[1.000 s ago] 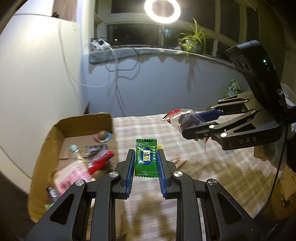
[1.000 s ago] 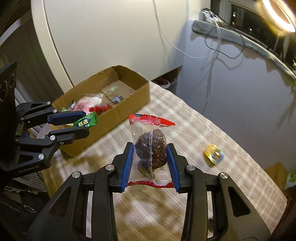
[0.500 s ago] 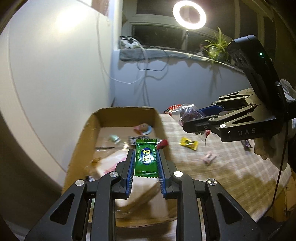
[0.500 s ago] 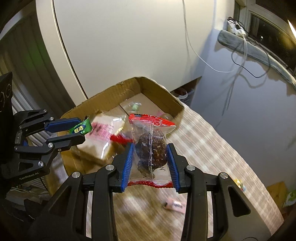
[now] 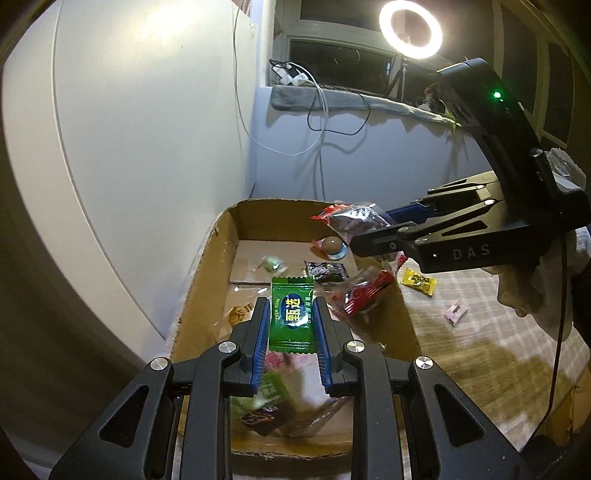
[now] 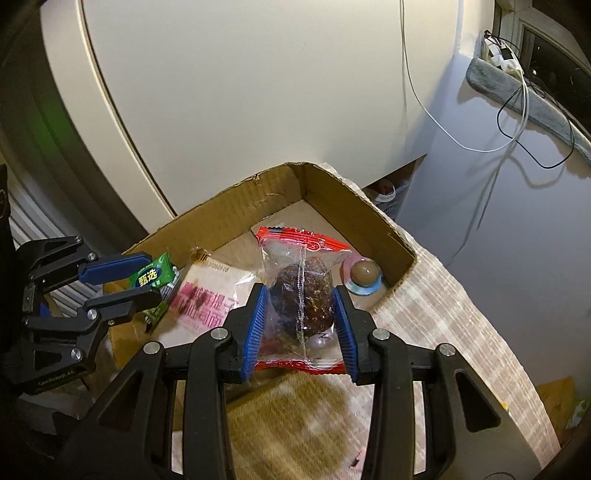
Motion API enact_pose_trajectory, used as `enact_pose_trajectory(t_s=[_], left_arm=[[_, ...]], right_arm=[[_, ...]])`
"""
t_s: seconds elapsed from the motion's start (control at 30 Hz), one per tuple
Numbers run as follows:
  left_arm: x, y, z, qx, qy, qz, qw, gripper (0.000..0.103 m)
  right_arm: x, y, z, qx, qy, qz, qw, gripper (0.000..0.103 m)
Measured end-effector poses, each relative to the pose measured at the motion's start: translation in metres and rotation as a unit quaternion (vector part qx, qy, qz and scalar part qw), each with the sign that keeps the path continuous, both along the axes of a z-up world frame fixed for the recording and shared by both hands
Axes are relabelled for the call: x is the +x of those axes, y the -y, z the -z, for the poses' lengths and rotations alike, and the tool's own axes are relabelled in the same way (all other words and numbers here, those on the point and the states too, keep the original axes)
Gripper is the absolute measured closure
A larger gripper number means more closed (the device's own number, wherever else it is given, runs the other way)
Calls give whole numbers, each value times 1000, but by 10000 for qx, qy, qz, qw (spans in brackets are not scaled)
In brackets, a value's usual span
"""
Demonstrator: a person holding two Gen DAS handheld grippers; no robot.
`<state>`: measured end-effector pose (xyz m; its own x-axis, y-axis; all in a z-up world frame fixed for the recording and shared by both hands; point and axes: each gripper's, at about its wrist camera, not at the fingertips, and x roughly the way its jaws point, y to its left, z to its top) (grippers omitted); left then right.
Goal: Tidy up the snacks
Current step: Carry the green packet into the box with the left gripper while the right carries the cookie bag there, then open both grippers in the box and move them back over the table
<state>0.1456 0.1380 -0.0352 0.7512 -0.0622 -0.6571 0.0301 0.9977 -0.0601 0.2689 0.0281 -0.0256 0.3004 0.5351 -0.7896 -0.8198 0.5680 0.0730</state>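
My left gripper (image 5: 290, 317) is shut on a green candy packet (image 5: 291, 314) and holds it above the open cardboard box (image 5: 207, 273). My right gripper (image 6: 300, 314) is shut on a clear, red-edged packet with a dark brown cake (image 6: 301, 291), held over the box's right side (image 6: 384, 225). Each gripper shows in the other view: the right one with its packet (image 5: 354, 219) and the left one with the green candy (image 6: 151, 275). The box holds several snacks, among them a pink-printed packet (image 6: 207, 299) and a round jelly cup (image 6: 364, 275).
A yellow candy (image 5: 417, 282) and a pink candy (image 5: 456, 313) lie on the checked tablecloth (image 5: 480, 332) right of the box. A white wall stands close behind the box. A ring light (image 5: 410, 28) and cables sit by the window ledge.
Both grippers have moved left from over the tablecloth to over the box, each still holding its packet. The box now fills the middle of both views.
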Motion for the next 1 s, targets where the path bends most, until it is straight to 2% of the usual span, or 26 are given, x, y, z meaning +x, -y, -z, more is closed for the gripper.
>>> enact_pose_trajectory(t_s=[0.37, 0.47, 0.53, 0.57, 0.6, 0.63, 0.77, 0.87, 1.0], left_arm=[[5, -5, 4, -17, -59, -35, 10000, 80], [6, -5, 4, -6, -78, -45, 10000, 79], [6, -5, 4, 2, -69, -56, 10000, 67], [6, -5, 4, -2, -66, -64, 10000, 56], [7, -5, 4, -9, -57, -70, 10000, 52], [7, -5, 4, -16, -56, -71, 10000, 52], [8, -3, 4, -1, -77, -48, 10000, 33], [8, -1, 5, 48, -93, -49, 9999, 31], [7, -1, 3, 48, -98, -77, 9999, 31]], right_arm=[[12, -11, 6, -40, -62, 19, 10000, 65], [13, -12, 7, -59, -10, 30, 10000, 60], [13, -13, 6, -65, 31, 46, 10000, 57], [13, -12, 6, -62, 36, 56, 10000, 48], [13, -12, 5, -47, 57, 75, 9999, 35], [12, -11, 4, -31, 84, 89, 9999, 31], [12, -9, 2, -9, 112, 126, 9999, 28], [11, -8, 1, -17, 125, 149, 9998, 20], [9, -2, -4, 43, 140, 213, 9997, 20]])
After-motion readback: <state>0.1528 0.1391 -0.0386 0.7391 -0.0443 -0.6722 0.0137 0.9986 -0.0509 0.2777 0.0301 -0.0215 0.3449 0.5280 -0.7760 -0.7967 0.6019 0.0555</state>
